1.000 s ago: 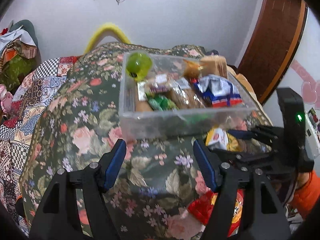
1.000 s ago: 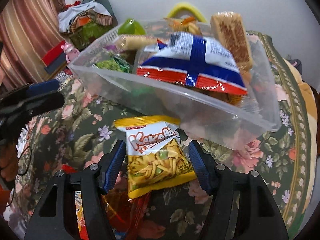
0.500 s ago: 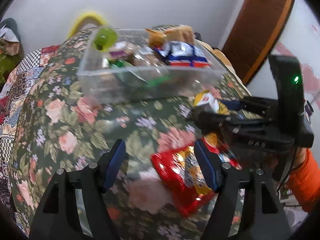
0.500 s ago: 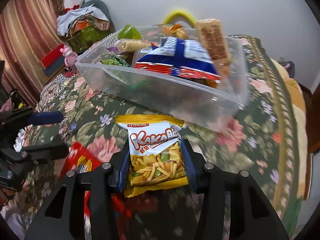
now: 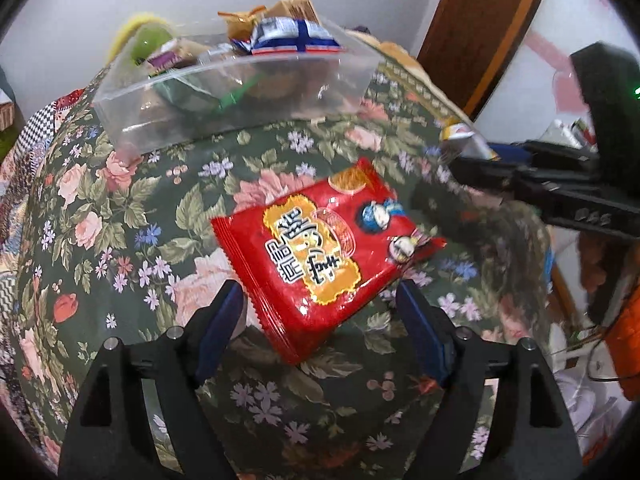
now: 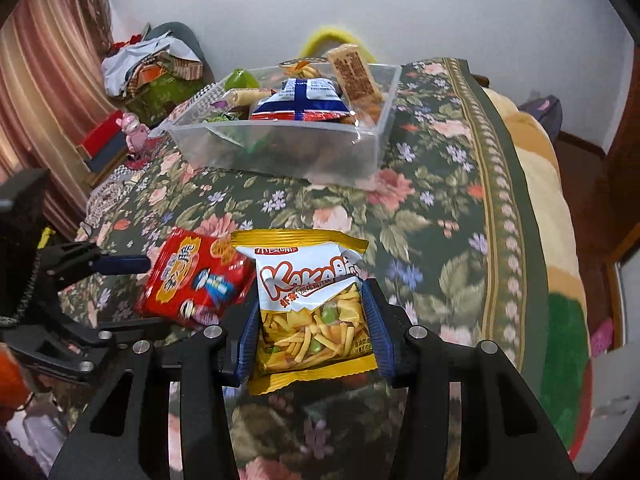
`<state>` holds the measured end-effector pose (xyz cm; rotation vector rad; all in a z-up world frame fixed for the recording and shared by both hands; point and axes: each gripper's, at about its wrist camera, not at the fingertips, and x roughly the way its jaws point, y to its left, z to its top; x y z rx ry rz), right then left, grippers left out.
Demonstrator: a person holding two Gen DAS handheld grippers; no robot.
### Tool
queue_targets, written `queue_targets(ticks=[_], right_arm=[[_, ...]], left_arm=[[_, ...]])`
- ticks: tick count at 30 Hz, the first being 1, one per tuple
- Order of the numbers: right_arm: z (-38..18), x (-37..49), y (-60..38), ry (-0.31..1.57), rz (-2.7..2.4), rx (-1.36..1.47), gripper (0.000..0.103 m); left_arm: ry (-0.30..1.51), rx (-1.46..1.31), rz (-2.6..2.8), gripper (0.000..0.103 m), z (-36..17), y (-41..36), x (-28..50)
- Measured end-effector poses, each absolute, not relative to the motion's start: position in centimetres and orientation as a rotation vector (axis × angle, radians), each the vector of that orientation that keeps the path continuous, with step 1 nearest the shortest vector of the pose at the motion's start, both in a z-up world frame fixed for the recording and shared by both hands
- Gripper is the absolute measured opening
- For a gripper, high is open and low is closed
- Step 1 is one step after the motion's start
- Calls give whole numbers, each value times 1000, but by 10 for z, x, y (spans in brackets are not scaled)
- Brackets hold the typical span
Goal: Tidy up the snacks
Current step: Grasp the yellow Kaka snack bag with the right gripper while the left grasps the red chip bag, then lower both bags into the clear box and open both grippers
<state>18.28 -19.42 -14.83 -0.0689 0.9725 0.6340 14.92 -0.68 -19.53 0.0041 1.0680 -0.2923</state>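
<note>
A red snack bag [image 5: 320, 256] lies on the floral bedspread, between the spread fingers of my open left gripper [image 5: 320, 320]; it also shows in the right wrist view [image 6: 196, 284]. My right gripper [image 6: 310, 320] is shut on a yellow-and-white Kaka snack bag [image 6: 312, 304] and holds it above the bed. A clear plastic bin [image 6: 280, 152] holding several snacks, with a blue-and-white bag [image 6: 300, 100] on top, stands further back; it shows in the left wrist view [image 5: 224, 92] too.
The floral bedspread [image 6: 440, 208] covers the bed. A pile of clothes [image 6: 152, 64] and a striped curtain [image 6: 40, 80] are at the left. A brown door [image 5: 480, 20] is at the right. A green ball [image 6: 240, 78] sits behind the bin.
My right gripper closed on the Kaka bag and lifted it back from the bin. My left gripper moved right and down until the red bag lay between its fingers.
</note>
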Motion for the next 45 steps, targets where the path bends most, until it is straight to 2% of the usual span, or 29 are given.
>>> queue_targets(ticks=[14, 20, 31, 32, 36, 45], right_arm=[[-162, 189, -199, 1002, 625, -33, 44], [-170, 202, -198, 1017, 626, -7, 44], [-177, 220, -201, 1024, 600, 34, 44], [-177, 220, -201, 1024, 599, 32, 44], [-171, 219, -200, 1010, 600, 40, 44], [-144, 229, -190, 932, 614, 33, 44]], left_arm=[[1026, 60, -265, 79, -194, -32, 215], [1007, 89, -255, 83, -199, -35, 245], [1032, -51, -282, 84, -217, -21, 287], [1024, -62, -286, 83, -217, -18, 286], [1000, -90, -264, 65, -209, 0, 271], [885, -73, -236, 64, -168, 19, 230]])
